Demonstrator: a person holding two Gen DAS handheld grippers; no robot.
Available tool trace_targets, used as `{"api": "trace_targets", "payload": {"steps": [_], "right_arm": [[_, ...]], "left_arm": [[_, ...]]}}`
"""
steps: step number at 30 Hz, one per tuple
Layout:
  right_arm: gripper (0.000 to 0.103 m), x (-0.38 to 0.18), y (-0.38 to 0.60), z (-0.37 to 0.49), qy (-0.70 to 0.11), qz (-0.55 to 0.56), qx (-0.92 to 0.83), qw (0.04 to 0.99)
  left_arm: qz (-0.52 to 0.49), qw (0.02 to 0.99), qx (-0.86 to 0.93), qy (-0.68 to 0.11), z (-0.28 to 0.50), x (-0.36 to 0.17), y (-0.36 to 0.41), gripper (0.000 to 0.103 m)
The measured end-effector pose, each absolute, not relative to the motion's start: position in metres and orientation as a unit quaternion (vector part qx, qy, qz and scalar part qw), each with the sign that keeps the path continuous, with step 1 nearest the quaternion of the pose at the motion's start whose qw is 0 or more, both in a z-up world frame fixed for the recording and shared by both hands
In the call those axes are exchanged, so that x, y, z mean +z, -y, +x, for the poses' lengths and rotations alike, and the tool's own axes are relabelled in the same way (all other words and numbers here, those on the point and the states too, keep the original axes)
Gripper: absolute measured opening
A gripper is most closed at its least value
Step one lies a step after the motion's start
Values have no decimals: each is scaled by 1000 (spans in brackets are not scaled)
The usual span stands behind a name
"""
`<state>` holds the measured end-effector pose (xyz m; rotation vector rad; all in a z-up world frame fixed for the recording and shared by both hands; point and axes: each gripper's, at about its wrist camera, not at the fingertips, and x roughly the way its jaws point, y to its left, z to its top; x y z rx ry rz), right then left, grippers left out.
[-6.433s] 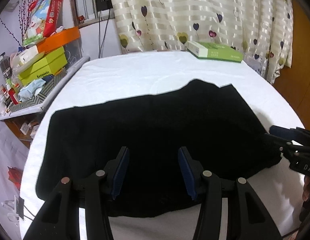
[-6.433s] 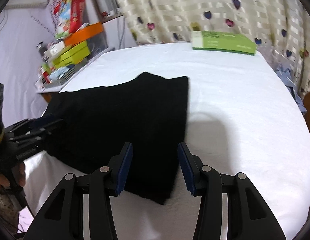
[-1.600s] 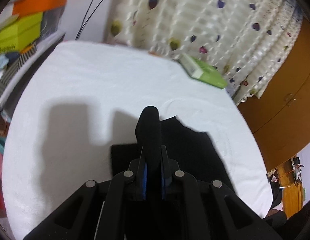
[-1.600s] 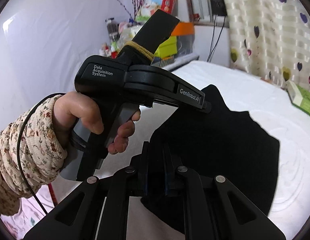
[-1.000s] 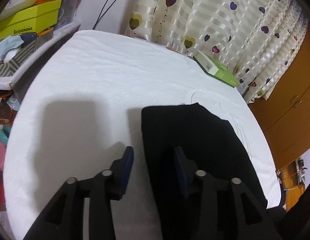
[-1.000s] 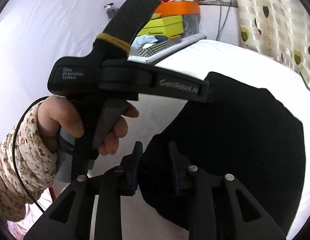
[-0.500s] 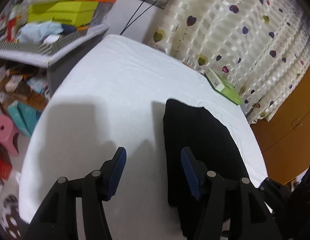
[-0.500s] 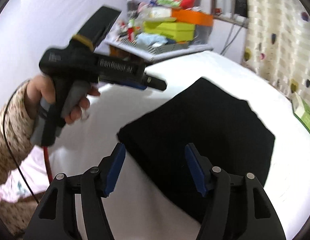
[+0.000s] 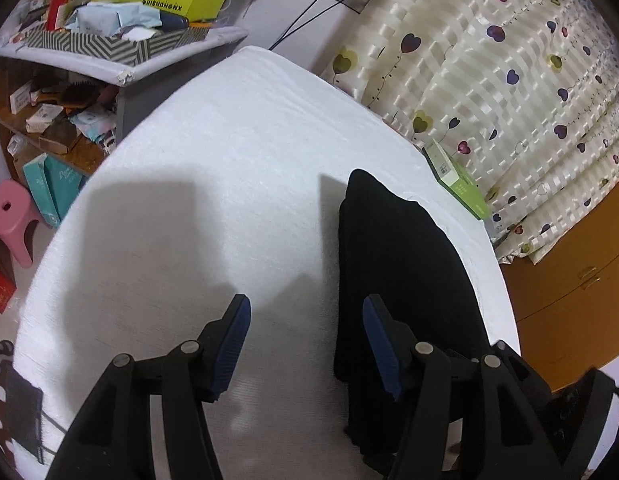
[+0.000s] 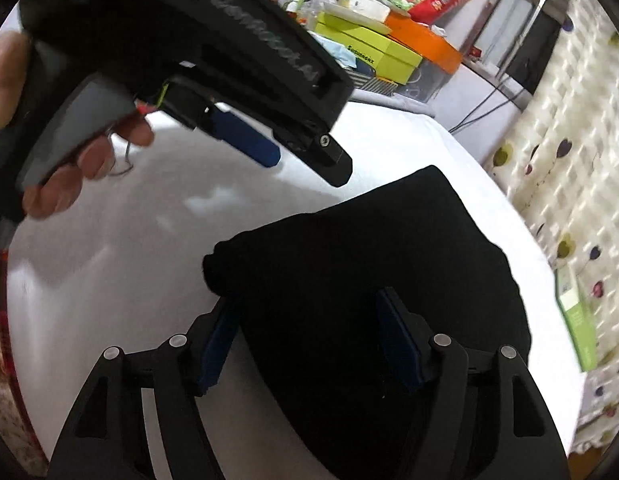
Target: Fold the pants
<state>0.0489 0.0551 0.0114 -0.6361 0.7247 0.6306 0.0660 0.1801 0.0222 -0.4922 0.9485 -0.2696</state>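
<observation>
With the pants (image 9: 397, 264) lying folded on the white counter (image 9: 213, 184), both sets of jaws have just been opened wide and hold nothing; the near edge should be squared and the layers flattened.

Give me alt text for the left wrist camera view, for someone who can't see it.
Folded black pants lie on a white-covered table, to the right of the open left gripper, whose blue-padded jaws hold nothing and have just been opening. A green box sits at the table's far edge by a heart-patterned curtain; cluttered shelves stand at left.
</observation>
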Motion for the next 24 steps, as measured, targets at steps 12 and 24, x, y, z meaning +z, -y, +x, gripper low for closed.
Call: {"api": "trace_targets", "payload": {"steps": [12, 24], "right_arm": [[30, 40, -20, 58, -341, -164, 314, 871], [27, 45, -3, 59, -339, -97, 326, 877]], "left_arm": [[-283, 825, -142, -468, 76, 17, -173, 66], [-330, 780, -158, -507, 79, 6, -160, 72]]}}
